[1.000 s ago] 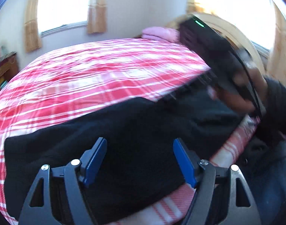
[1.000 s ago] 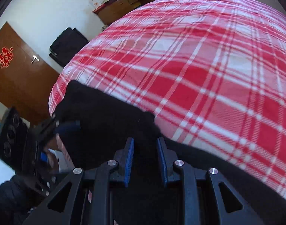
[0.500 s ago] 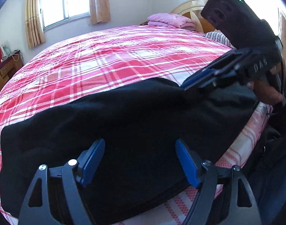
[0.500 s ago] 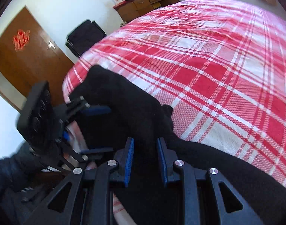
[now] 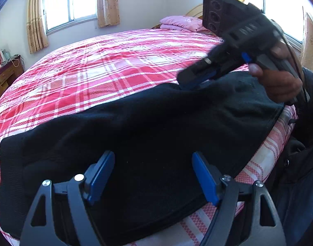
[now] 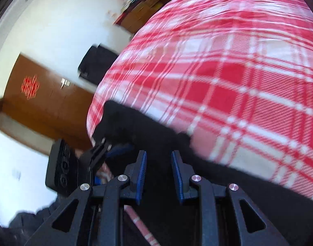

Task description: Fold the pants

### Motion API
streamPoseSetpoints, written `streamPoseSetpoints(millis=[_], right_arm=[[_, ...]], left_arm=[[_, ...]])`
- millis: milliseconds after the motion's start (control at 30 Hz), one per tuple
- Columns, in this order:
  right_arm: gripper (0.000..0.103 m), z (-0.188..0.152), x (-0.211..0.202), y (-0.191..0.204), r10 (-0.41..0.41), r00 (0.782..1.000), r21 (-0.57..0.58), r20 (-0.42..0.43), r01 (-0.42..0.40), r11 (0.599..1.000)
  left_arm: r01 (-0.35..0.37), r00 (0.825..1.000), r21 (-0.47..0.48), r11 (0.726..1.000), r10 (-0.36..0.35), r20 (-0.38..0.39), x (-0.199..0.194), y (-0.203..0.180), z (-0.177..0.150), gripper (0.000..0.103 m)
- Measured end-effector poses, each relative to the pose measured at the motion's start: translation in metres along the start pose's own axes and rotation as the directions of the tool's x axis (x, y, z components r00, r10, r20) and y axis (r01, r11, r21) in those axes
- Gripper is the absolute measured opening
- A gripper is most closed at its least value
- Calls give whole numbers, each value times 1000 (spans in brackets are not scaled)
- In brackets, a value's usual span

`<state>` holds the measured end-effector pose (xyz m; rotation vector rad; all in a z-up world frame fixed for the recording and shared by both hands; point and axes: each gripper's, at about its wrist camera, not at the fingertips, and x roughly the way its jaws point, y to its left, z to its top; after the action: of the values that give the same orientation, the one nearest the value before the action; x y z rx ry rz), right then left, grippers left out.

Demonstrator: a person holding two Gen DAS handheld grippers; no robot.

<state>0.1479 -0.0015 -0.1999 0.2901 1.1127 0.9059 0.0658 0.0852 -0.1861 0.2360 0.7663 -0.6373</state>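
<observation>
Black pants (image 5: 148,127) lie folded lengthwise along the near edge of a bed with a red plaid sheet (image 5: 107,65). My left gripper (image 5: 153,176) is open and empty, hovering just above the pants' near edge. My right gripper (image 5: 197,82) shows at the upper right of the left wrist view, its tips on the pants' far edge. In the blurred right wrist view the right gripper (image 6: 158,170) has its jaws slightly apart over the black cloth (image 6: 162,135); whether cloth lies between them is unclear. The left gripper (image 6: 113,149) shows at its left.
A pink folded blanket (image 5: 181,22) lies by the headboard at the far end. A wooden dresser (image 5: 2,80) stands left of the bed. A brown door (image 6: 37,102) and a black bag (image 6: 94,63) are beyond the bed's end. My dark-clothed body (image 5: 300,164) is at right.
My right gripper has swung and risen slightly at the pants' far edge, with motion blur in its view, and its jaws look a little wider. My left gripper has stayed open over the near edge.
</observation>
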Motion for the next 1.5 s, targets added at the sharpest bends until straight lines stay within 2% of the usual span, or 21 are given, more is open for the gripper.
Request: streamPoseSetpoints(millis=[67, 233, 467, 700, 900, 967, 1067, 1167, 1367, 1500], right_arm=[[27, -7, 8, 14, -29, 999, -64, -35, 27, 998], [27, -20, 25, 20, -101, 991, -121, -84, 90, 988], [27, -27, 32, 24, -117, 988, -147, -97, 102, 984], [27, -16, 12, 24, -108, 992, -133, -64, 99, 986], [27, 8, -21, 16, -80, 996, -62, 43, 83, 995], [27, 21, -25, 7, -159, 984, -18, 75, 161, 987], [27, 36, -20, -13, -312, 947, 39, 76, 310, 950], [27, 40, -9, -24, -315, 948, 48, 52, 312, 949], [27, 18, 9, 7, -284, 959, -124, 23, 285, 951], [27, 4, 17, 24, -341, 939, -215, 31, 340, 916]], left_arm=[[0, 1000, 1, 1000, 0, 0, 0, 0, 0, 80], [0, 1000, 1, 1000, 0, 0, 0, 0, 0, 80], [2, 1000, 2, 1000, -2, 3, -1, -1, -1, 81], [9, 1000, 4, 1000, -9, 8, -2, -2, -3, 81], [13, 1000, 8, 1000, -13, 3, -2, -3, -3, 81], [14, 1000, 8, 1000, -14, 3, -2, -3, -3, 81], [14, 1000, 8, 1000, -14, 4, -2, -3, -3, 81], [18, 1000, 7, 1000, -18, 4, -3, -2, -3, 81], [23, 1000, 5, 1000, -23, 10, -3, -1, -4, 81], [21, 1000, 7, 1000, -21, 6, -2, -1, -4, 81]])
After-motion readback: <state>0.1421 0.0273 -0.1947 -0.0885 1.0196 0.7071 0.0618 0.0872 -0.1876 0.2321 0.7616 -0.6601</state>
